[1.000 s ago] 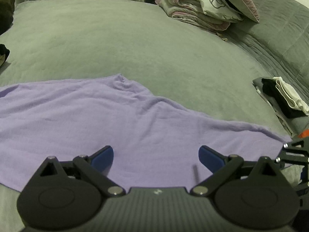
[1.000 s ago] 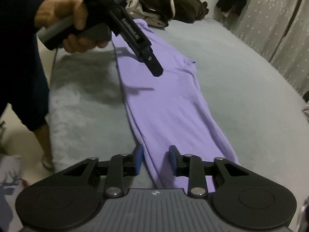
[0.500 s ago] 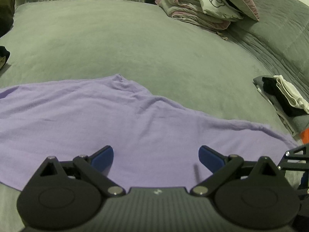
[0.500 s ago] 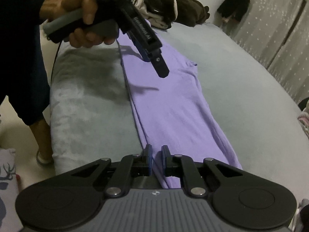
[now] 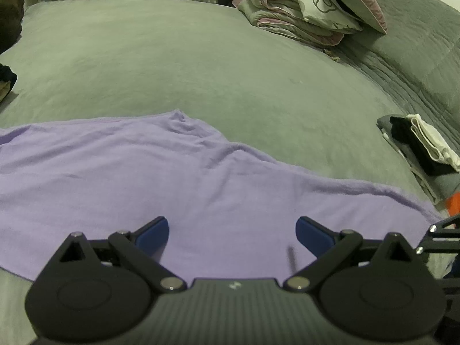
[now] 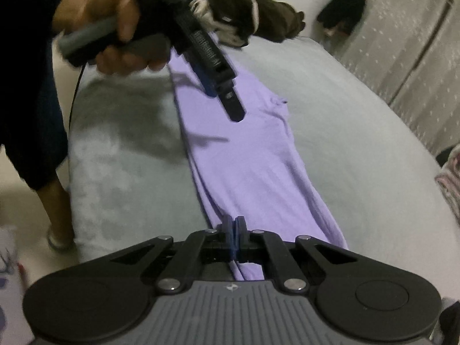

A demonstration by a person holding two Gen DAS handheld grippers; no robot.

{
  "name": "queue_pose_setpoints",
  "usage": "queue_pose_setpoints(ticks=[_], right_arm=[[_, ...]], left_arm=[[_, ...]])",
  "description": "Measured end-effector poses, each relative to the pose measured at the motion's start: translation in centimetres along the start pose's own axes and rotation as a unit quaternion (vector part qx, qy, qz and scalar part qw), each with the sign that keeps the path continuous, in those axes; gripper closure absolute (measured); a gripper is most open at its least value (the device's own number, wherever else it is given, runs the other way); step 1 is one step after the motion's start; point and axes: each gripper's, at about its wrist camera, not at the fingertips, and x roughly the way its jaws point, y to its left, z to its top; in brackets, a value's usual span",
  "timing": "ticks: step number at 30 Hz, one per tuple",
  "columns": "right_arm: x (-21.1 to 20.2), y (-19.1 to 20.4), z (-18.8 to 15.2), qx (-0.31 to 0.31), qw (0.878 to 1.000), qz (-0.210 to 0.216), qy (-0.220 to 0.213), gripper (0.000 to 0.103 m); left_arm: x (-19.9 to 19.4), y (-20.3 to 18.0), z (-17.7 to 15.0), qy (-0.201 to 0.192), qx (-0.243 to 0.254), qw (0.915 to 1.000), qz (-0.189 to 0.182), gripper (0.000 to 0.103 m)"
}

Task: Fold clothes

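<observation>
1. On the grey bedspread (image 5: 178, 57), the lavender garment (image 5: 161, 178) is lying spread flat, stretching in a long band along the near edge of the bed.
2. You are holding the left gripper (image 5: 232, 231) just above the middle of that garment with its blue pads (image 5: 152, 234) standing wide apart, nothing pinched between them; from the right wrist view the same gripper (image 6: 234, 112) is angling downward over the cloth in your hand (image 6: 115, 43).
3. Your right gripper (image 6: 235, 225) is sitting at the near end of the garment (image 6: 247, 155), its jaws drawn together with the lavender edge caught between the pads, so it is gripping the cloth.
4. A bundle of folded bedding (image 5: 304, 8) is resting at the far side of the bed, well apart from the garment.
5. A small stack of folded dark and white clothes (image 5: 422, 143) is lying to the right, near the garment's end but not touching it.
6. A dark heap of clothing (image 6: 258, 11) is sitting beyond the far end of the lavender piece.
</observation>
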Motion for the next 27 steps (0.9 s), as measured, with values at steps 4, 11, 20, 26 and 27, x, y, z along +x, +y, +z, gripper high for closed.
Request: queue_pose_setpoints(ticks=[4, 11, 20, 26, 27], right_arm=[[-1.4, 0.2, 0.4, 0.011, 1.000, 0.020, -0.017, 0.100], [0.5, 0.4, -0.5, -0.001, 1.000, 0.010, 0.022, 0.100], [-1.7, -2.5, -1.4, 0.063, 0.997, 0.042, -0.015, 0.077], [-6.0, -9.4, -6.2, 0.210, 0.976, -0.061, -0.008, 0.067], [-6.8, -10.7, -7.7, 0.237, 0.968, -0.080, -0.001, 0.067]], left_arm=[[-0.1, 0.1, -0.1, -0.002, 0.000, 1.0000, 0.001, 0.004], [0.2, -0.4, -0.1, 0.001, 0.014, 0.9999, 0.009, 0.004], [0.1, -0.5, 0.0, 0.004, 0.014, 0.9999, 0.001, 0.004], [-0.3, -2.1, 0.1, 0.003, 0.029, 0.9994, -0.020, 0.004], [-0.3, -2.6, 0.1, 0.003, 0.033, 0.9991, -0.025, 0.004]])
